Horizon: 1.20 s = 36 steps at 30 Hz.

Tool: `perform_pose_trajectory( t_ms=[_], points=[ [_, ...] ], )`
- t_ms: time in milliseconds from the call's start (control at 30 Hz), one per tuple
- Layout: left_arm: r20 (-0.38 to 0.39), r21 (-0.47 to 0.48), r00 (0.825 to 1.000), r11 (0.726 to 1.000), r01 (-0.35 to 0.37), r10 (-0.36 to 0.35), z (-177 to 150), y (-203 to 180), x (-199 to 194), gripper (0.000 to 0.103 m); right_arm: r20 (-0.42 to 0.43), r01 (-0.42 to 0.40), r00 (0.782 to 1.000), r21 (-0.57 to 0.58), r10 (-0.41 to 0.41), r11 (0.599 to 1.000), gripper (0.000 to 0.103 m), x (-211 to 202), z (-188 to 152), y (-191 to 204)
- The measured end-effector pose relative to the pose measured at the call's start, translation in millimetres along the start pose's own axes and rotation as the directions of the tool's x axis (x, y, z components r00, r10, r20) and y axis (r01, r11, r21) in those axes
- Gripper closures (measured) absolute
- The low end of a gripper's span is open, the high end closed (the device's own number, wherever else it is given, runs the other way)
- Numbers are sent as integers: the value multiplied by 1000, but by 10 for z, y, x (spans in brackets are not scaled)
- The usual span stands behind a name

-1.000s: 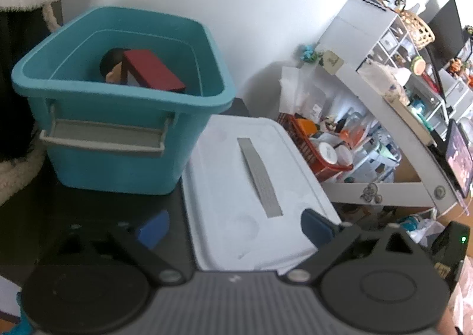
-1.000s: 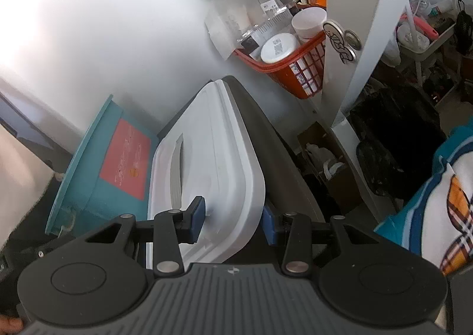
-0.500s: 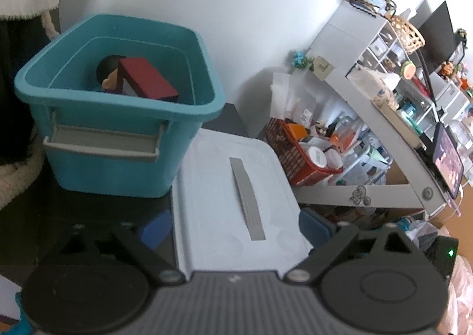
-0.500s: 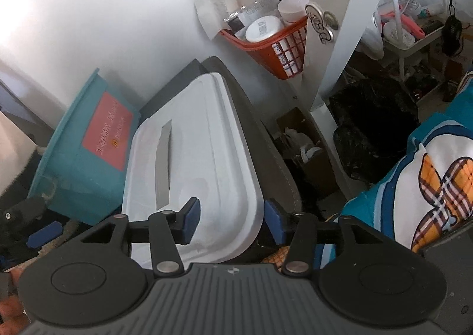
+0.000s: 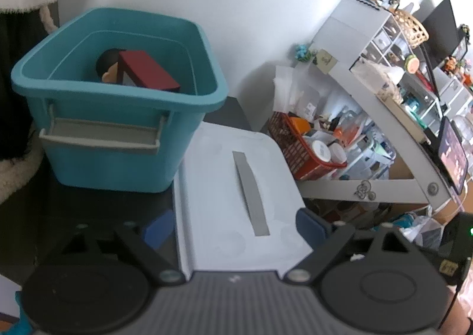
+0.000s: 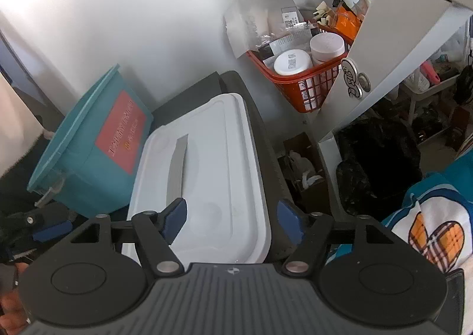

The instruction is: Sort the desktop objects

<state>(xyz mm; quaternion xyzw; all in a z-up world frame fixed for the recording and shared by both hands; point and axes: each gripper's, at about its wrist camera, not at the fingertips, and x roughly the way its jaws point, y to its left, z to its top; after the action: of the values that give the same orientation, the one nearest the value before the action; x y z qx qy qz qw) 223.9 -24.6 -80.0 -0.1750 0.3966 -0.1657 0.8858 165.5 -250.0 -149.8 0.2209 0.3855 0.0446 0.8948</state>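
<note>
The flat white plastic lid with its grey strip handle [image 5: 236, 199] lies on the dark worktop [image 5: 97, 210] at the lower centre of my left view, just right of the open teal plastic bin [image 5: 118, 134], which I take to be the box it closes. Inside the bin, in the upper left of that frame, a dark red rectangular box [image 5: 147, 73] leans against a round black-and-tan toy [image 5: 107, 64], so the sorting looks close to done and the lid is likely next.

My left tongs [image 5: 229, 227] stand wide, one pad on each side of the lid's near end, closing slowly, and the pads do not look to press it yet. My right tongs [image 6: 230, 216] are apart and opening over the lid's near right edge, gripping nothing.

To the right of the lid, an orange plastic basket of jars [image 6: 301, 80] and a white slanted shelf leg [image 6: 369, 48] crowd the space off the worktop's edge, so lifting the lid toward the bin should go leftward.
</note>
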Motion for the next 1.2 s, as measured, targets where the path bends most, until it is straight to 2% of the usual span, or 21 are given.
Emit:
perform_pose_trajectory(
  t_ms=[133, 400, 833, 1200],
  points=[
    [-13, -9, 1000, 1000, -21, 21, -22, 31, 57, 14, 0, -3, 1000, -24, 3, 1000, 29, 31, -84, -22],
    [-54, 10, 997, 999, -49, 50, -87, 48, 190, 19, 40, -2, 999, 5, 2, 1000, 29, 37, -64, -40],
    [-76, 35, 994, 996, -77, 80, -151, 34, 376, 31, -15, -21, 1000, 62, 22, 998, 29, 205, -69, -127],
    [-139, 58, 984, 993, -105, 112, -243, 76, 586, 44, -40, -31, 999, 71, 34, 997, 29, 307, -77, -138]
  ],
)
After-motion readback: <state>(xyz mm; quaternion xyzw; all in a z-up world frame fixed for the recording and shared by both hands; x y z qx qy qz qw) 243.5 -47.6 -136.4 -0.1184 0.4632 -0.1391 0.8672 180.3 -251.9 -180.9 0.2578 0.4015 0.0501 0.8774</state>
